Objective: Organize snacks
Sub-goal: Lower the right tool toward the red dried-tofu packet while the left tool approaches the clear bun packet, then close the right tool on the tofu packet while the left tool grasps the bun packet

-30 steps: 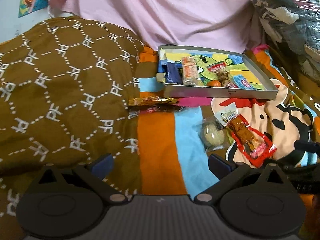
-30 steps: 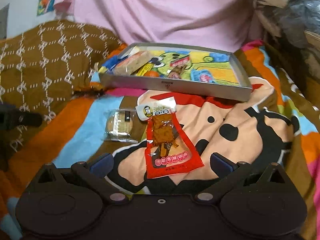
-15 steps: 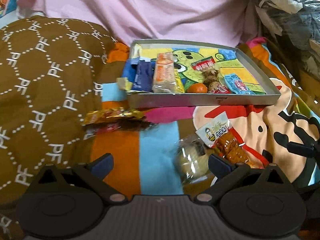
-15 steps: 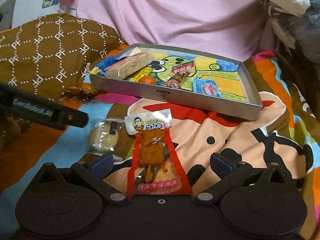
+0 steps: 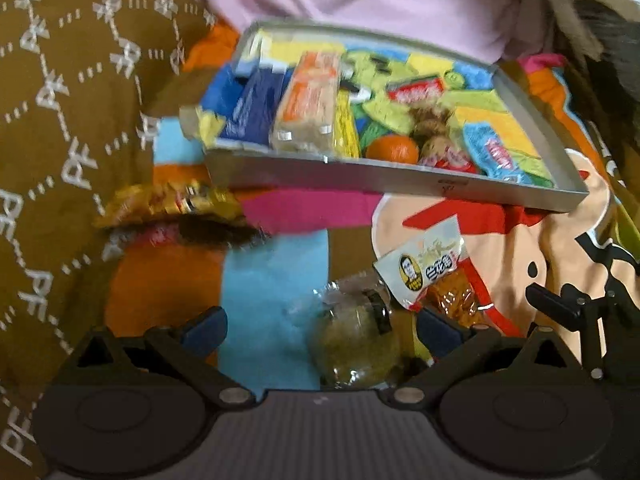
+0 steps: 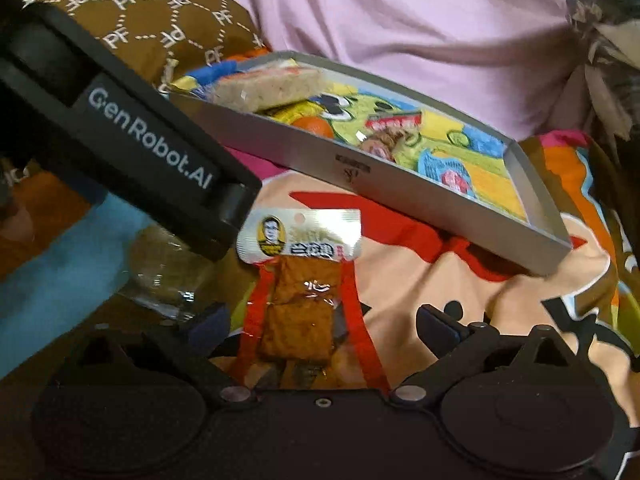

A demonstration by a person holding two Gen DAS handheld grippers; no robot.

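A round cookie in clear wrap lies on the bedspread between the fingers of my open left gripper, nearer the right finger. Just right of it lies a red packet of dried tofu. In the right wrist view that red packet lies between the fingers of my right gripper, whose jaws are closing but stand apart from it. The left gripper's black body crosses above the cookie. Behind stands the grey tray holding several snacks.
A gold wrapper and a dark red one lie left of the tray's near corner, by the brown patterned quilt. Pink cloth rises behind the tray. Dark bags pile up at the far right.
Both grippers came forward and lower. The left one slid right until the cookie lay between its fingers. The red packet now sits between the right fingers, and the left gripper's body entered the right view.
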